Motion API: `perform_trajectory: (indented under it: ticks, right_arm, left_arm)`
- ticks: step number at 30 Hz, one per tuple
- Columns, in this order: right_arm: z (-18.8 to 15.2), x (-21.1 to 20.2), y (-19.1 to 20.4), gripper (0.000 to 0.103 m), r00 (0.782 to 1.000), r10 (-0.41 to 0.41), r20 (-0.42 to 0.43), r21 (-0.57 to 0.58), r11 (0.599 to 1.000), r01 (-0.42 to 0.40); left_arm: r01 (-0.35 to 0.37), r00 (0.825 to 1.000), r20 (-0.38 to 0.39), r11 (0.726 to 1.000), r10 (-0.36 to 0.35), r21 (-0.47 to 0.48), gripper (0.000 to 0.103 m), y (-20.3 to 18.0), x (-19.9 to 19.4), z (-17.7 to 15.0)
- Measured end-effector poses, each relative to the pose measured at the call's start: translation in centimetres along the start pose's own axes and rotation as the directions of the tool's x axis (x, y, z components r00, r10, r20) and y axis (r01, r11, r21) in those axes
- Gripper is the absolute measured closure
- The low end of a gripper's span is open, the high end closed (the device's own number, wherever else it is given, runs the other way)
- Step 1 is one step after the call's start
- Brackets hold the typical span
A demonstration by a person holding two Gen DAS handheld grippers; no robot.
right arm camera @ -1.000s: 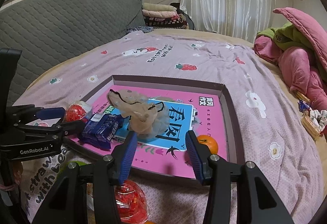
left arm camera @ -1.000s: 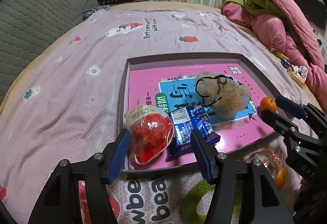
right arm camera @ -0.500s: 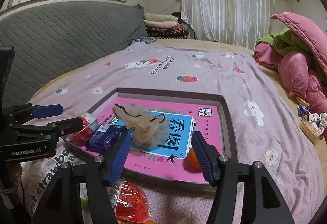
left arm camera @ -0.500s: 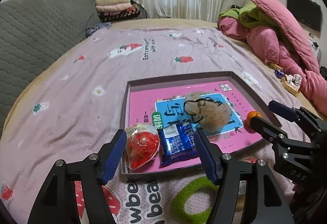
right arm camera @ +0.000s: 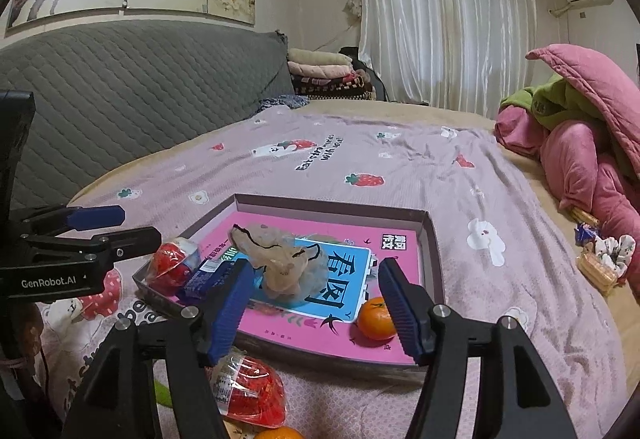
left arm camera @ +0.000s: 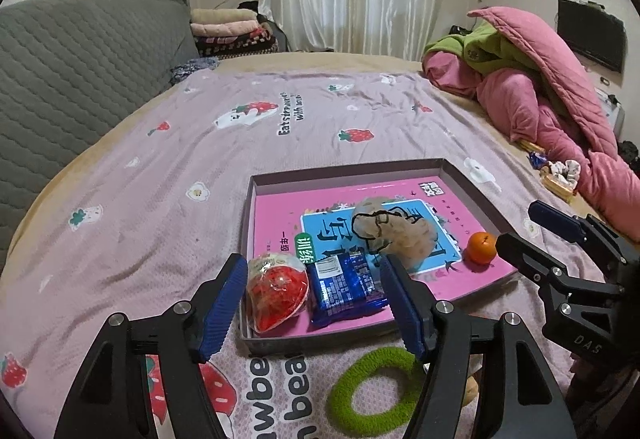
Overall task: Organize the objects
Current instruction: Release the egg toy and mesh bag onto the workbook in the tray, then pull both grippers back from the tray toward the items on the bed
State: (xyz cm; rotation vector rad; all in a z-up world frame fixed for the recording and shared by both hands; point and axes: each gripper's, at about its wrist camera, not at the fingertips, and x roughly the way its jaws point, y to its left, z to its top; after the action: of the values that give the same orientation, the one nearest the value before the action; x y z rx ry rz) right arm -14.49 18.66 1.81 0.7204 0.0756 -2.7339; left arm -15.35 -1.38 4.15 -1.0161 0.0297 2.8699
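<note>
A shallow box tray (left arm camera: pixel 344 171) with a pink book as its floor lies on the bed. In it are a red snack bag (left arm camera: pixel 277 289), a blue wrapped packet (left arm camera: pixel 344 285), a beige mesh pouch (left arm camera: pixel 394 233) and an orange (left arm camera: pixel 482 247). My left gripper (left arm camera: pixel 316 305) is open and empty, held above the tray's near edge. My right gripper (right arm camera: pixel 320 313) is open and empty, above the tray's near side; the orange (right arm camera: pixel 376 319) sits by its right finger. A green ring (left arm camera: pixel 374 387) lies on the bed below the left gripper. A second red snack bag (right arm camera: pixel 250 389) lies outside the tray.
The bed has a lilac strawberry-print sheet (left arm camera: pixel 200 143). A pink and green quilt pile (left arm camera: pixel 540 95) lies at the right, with small wrapped items (right arm camera: pixel 600 263) beside it. A grey padded headboard (right arm camera: pixel 120 87) runs along the left. Another orange (right arm camera: pixel 280 433) shows at the bottom edge.
Both grippers have lifted and drawn back from the tray, so it looks smaller and farther. The green ring has come into full view. Both stay open.
</note>
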Motion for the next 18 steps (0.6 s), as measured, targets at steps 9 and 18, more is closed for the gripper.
perform_trajectory:
  ticks: [9, 18]
  right_arm:
    - [-0.4, -1.6, -0.1, 0.038, 1.0, 0.008, 0.025, -0.023, 1.0, -0.008]
    - [-1.4, -2.5, -0.1, 0.038, 1.0, 0.013, 0.011, -0.04, 0.999, -0.012]
  left_arm:
    - [0.002, 1.0, 0.015, 1.0, -0.001, -0.004, 0.032, 0.2, -0.9, -0.6]
    - [0.007, 1.0, -0.001, 1.0, -0.007, 0.008, 0.032, -0.1, -1.1, -1.7]
